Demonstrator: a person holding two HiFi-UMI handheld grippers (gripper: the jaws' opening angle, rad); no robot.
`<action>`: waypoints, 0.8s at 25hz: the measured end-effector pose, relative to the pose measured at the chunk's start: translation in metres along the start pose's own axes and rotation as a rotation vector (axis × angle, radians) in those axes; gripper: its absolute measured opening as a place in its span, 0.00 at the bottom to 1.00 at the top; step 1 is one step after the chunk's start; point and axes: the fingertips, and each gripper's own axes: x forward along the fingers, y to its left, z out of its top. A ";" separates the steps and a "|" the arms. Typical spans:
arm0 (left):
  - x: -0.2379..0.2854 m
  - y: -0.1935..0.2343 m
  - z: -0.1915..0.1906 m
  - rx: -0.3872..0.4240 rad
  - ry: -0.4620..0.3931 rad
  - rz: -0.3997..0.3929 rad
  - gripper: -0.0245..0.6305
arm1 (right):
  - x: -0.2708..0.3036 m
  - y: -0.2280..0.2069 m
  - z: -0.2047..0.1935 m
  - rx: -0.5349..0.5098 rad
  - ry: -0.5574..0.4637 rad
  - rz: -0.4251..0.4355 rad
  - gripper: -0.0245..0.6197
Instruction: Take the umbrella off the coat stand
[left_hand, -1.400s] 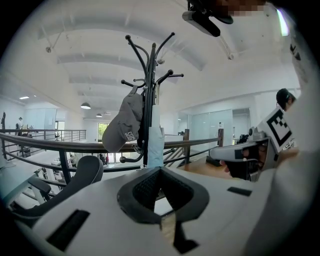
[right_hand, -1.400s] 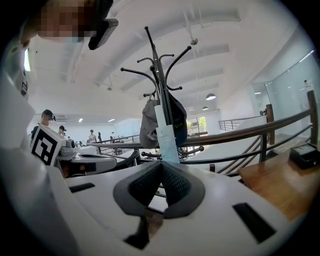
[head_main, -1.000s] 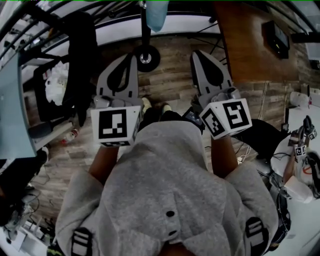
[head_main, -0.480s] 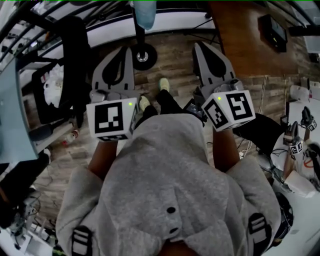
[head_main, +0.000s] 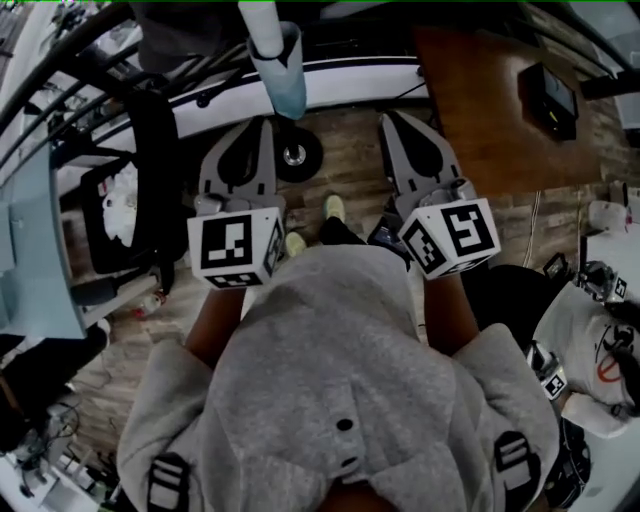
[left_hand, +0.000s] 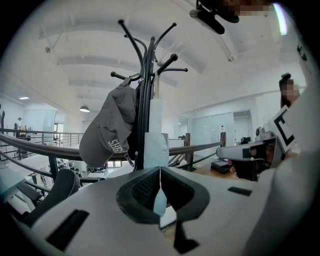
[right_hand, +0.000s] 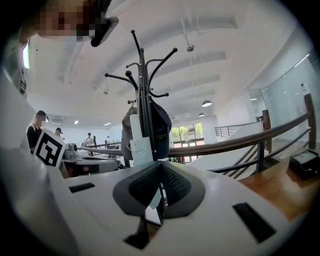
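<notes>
**Grey cap and pale blue umbrella share 1 stand**

Pale blue and folded, the umbrella hangs close against the black pole of the coat stand, at the centre of the left gripper view. A grey cap hangs from a hook on the other side of that pole, to the left of the umbrella, so the 2 crowd the same stretch of it. Above them the stand's curved hooks spread out bare. A dark railing runs across the frame behind the stand.

In the head view the umbrella's lower end shows at the top centre, with the stand's round base on the wooden floor just below it. Both tongs point up the frame towards it. The left gripper has its tips just left of the base, and the right gripper lies further to the right. Each gripper view shows its jaws pressed together with nothing between them, and neither touches the umbrella or the stand.

A black chair stands at the left of the frame, near the left gripper. A brown desk with a black box on it fills the upper right. The person's grey hoodie takes up the lower half, with 1 light shoe between the grippers.
</notes>
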 end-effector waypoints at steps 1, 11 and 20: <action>0.007 0.002 0.002 0.000 -0.002 0.006 0.06 | 0.004 -0.004 0.002 0.000 -0.003 0.002 0.05; 0.054 0.000 -0.005 -0.001 0.026 -0.038 0.52 | 0.030 -0.034 0.012 -0.004 -0.005 0.010 0.05; 0.073 -0.013 -0.018 0.042 0.064 -0.085 0.67 | 0.030 -0.048 0.008 0.014 0.000 -0.007 0.05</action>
